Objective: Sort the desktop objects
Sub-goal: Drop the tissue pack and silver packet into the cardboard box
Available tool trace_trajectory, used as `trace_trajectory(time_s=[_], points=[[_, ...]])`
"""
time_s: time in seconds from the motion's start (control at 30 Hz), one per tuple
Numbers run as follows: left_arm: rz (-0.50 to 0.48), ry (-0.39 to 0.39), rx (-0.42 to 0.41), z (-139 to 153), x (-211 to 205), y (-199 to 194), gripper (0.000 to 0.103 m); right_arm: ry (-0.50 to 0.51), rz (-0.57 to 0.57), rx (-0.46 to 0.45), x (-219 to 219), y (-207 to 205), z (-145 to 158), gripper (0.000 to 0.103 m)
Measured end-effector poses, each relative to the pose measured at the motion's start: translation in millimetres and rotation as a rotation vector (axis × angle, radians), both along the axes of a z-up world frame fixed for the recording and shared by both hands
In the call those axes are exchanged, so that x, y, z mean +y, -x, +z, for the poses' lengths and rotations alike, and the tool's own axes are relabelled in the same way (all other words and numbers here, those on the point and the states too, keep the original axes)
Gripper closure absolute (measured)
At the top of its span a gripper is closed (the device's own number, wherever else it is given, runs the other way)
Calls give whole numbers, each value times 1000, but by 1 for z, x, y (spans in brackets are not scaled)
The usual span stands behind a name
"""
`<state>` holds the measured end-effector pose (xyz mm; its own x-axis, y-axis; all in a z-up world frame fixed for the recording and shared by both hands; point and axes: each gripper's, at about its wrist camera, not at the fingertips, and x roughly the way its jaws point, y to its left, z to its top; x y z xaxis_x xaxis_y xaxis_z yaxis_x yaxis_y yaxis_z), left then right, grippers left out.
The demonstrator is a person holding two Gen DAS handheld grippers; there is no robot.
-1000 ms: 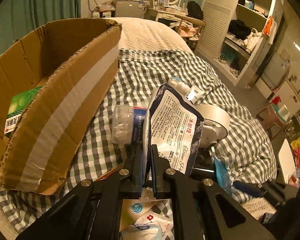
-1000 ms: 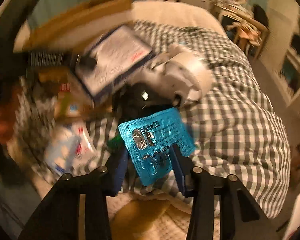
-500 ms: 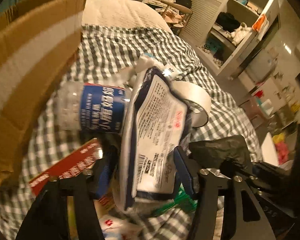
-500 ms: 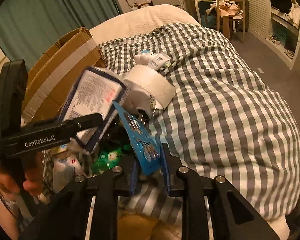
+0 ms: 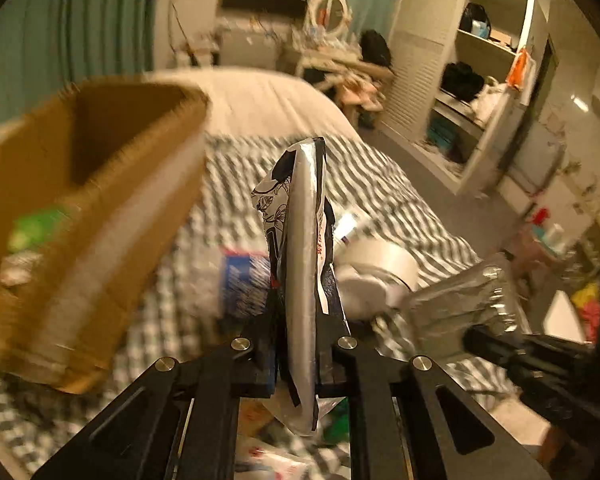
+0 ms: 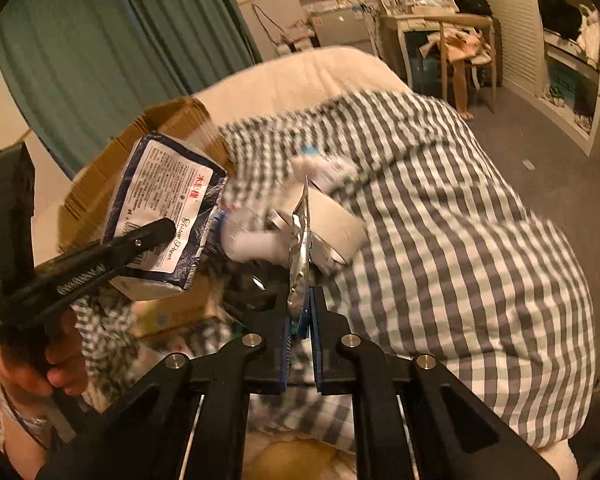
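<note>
Cardboard box (image 5: 96, 208): the landmark, sitting on the checked bed; something green is already inside.
Left gripper (image 5: 300, 344): clamped on the tissue pack (image 5: 306, 264), lifted just right of the box.
Right gripper (image 6: 300, 320): pinching a foil blister sheet (image 6: 300, 256), further right of the box.
Left to sort: tape roll (image 6: 332, 228), bottle and packets beside the box, so roughly early days.
</note>
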<state>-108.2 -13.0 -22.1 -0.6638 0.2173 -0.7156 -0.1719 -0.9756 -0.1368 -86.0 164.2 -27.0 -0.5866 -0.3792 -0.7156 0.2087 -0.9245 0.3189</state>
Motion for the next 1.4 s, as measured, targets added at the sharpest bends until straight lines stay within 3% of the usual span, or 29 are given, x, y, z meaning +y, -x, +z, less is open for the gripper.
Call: trace_trajectory(time_s=[0.13, 0.3, 0.4, 0.53, 0.67, 0.73, 0.77, 0.8, 0.83, 0.87, 0.9, 1.07, 1.23, 1.4], points=[[77, -38, 82, 29, -17, -10, 92, 23, 26, 54, -10, 1, 27, 95], [213, -23, 198, 82, -57, -18, 92, 86, 131, 115, -42, 22, 72, 95], [291, -53, 181, 104, -95, -12, 92, 130, 219, 157, -79, 44, 102, 95], [371, -2, 161, 100, -140, 8, 92, 195, 343, 171, -144, 80, 126, 95], [416, -85, 94, 64, -178, 17, 92, 136, 402, 146, -207, 106, 115, 95], [422, -84, 83, 51, -185, 22, 90, 132, 405, 130, -223, 112, 106, 95], [417, -76, 88, 48, -184, 24, 88, 135, 397, 129, -229, 115, 102, 94], [404, -72, 93, 46, -183, 25, 75, 140, 391, 130, -231, 118, 100, 87], [389, -80, 97, 44, -184, 27, 50, 147, 389, 132, -231, 119, 99, 78], [379, -92, 107, 42, -182, 26, 36, 151, 381, 145, -230, 119, 100, 58], [383, -95, 124, 42, -182, 24, 18, 152, 369, 162, -226, 119, 102, 45], [394, -86, 221, 56, -178, 12, 14, 108, 321, 224, -203, 104, 118, 43], [357, -159, 253, 71, -171, -6, 14, 72, 259, 238, -156, 77, 127, 43], [234, -65, 310, 86, -125, -31, 2, -27, 202, 237, -101, 46, 123, 42]])
